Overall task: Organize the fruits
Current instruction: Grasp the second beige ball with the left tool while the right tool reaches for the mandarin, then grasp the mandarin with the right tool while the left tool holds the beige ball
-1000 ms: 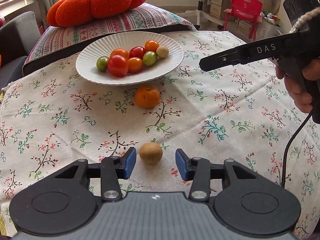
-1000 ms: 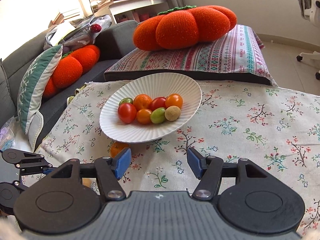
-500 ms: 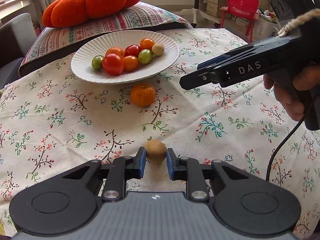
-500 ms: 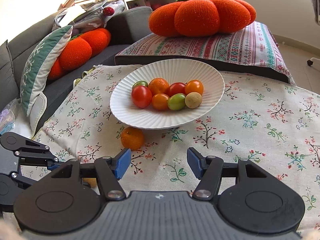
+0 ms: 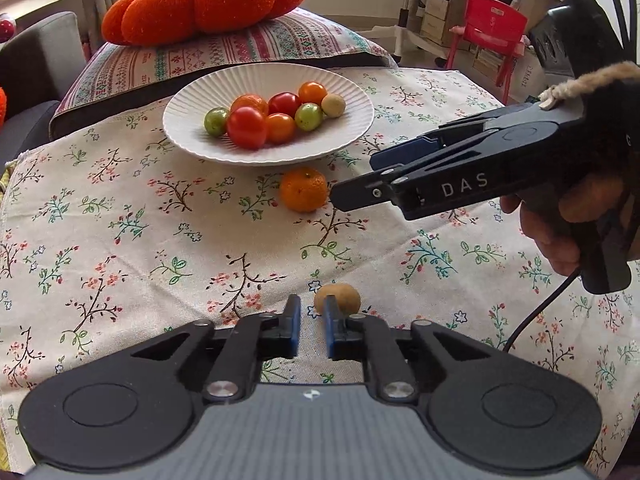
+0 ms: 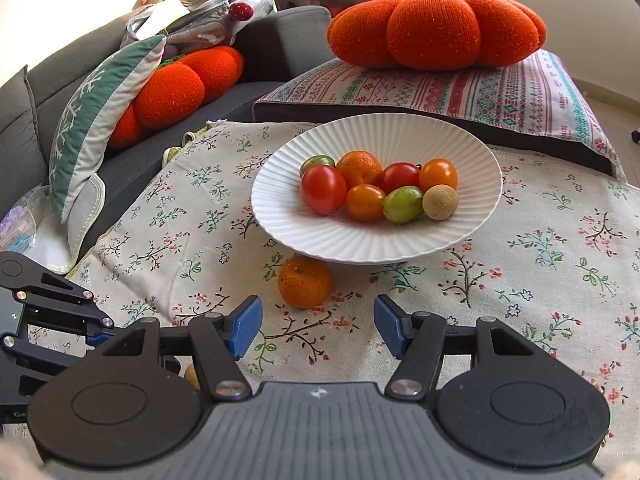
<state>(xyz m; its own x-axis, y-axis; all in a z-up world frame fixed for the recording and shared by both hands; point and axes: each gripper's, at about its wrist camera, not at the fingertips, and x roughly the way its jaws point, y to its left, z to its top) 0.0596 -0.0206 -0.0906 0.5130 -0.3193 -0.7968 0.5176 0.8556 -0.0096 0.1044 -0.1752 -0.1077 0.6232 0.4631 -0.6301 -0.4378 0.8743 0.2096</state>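
Note:
A white ribbed plate holds several small tomatoes and fruits. An orange mandarin lies on the flowered cloth just in front of the plate. A small brown fruit lies on the cloth beside and just right of my left gripper, whose jaws are nearly closed with nothing between them. My right gripper is open and empty, just short of the mandarin. It also shows in the left wrist view, close to the mandarin.
An orange pumpkin cushion lies on a striped pillow behind the plate. A grey sofa with more cushions stands to the left. A red chair and a desk stand far right.
My left jaws closed and the brown fruit slipped out to their right. My right gripper moved forward and down towards the mandarin, staying open.

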